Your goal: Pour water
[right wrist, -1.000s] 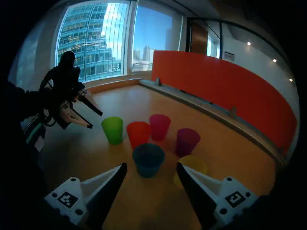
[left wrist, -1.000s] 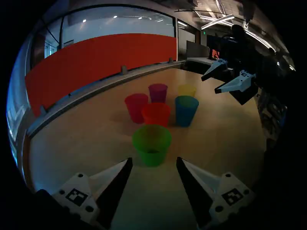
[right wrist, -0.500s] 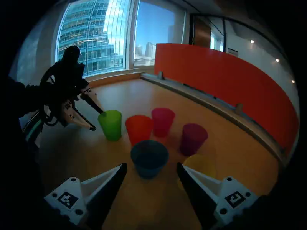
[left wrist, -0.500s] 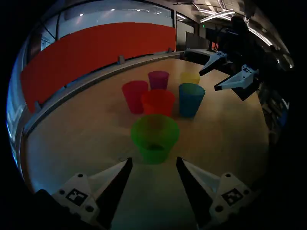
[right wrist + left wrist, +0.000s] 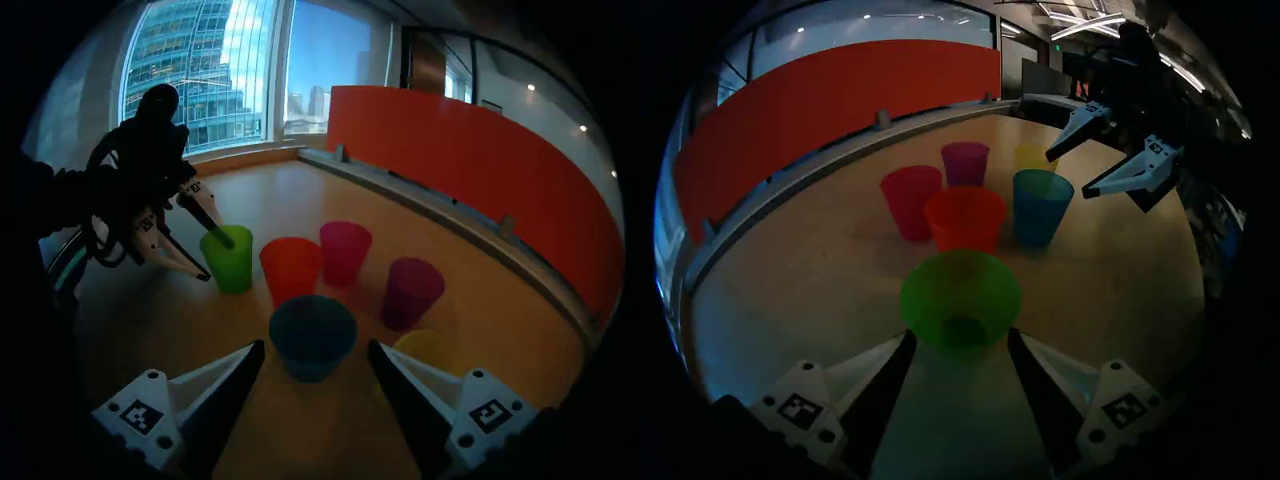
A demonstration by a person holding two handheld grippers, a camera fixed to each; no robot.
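The left tool, released and empty, has the upright green cup at its fingertips at twelve o'clock on the worktop, while the right tool, also released, faces the blue cup.

Your left gripper view sits low over the table, facing the orange wall, nearest the green cup; your right gripper view looks from the opposite side toward the windows, nearest the blue cup; both share the cluster of cups; each shows the other tool farther off, the right gripper and the left gripper.
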